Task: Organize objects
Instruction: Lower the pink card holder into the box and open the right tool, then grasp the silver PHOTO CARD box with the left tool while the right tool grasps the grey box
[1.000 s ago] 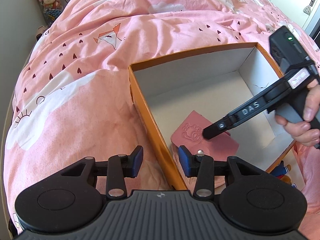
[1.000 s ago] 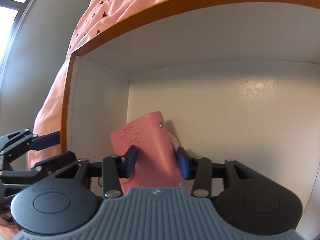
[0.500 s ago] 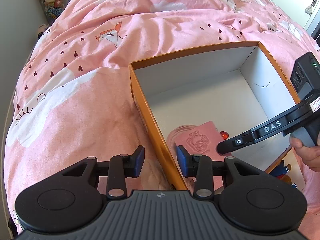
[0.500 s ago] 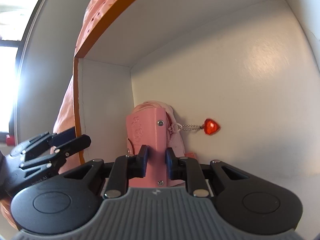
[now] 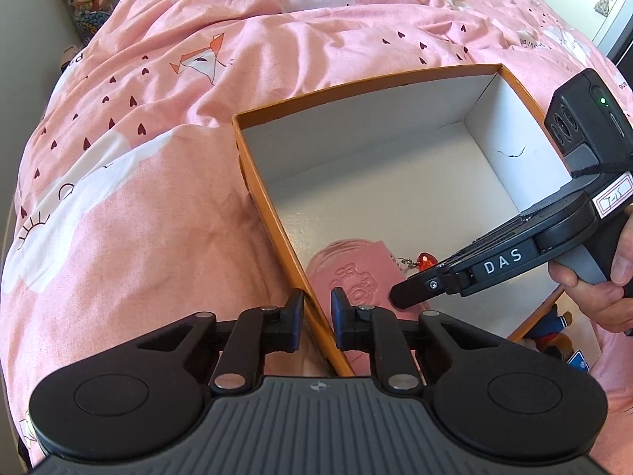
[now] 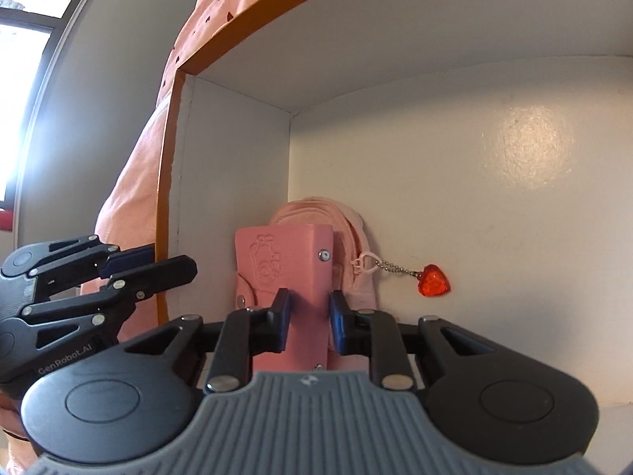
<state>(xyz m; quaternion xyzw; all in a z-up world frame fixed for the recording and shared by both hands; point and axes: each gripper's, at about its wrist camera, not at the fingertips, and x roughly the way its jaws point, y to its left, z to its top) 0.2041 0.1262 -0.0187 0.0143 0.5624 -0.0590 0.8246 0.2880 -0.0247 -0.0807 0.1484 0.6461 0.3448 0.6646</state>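
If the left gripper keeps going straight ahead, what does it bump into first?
Probably the orange box wall: its edge runs right between the left gripper fingers. Depth is hard to judge.

An orange box (image 5: 253, 182) with a white inside sits on the pink bed (image 5: 138, 206). The left hand-held gripper (image 5: 317, 318) straddles its near left wall, jaws slightly apart. The right hand-held gripper (image 5: 407, 295) reaches in from the right over a pink wallet (image 5: 352, 269) with a red heart charm (image 5: 425, 260).
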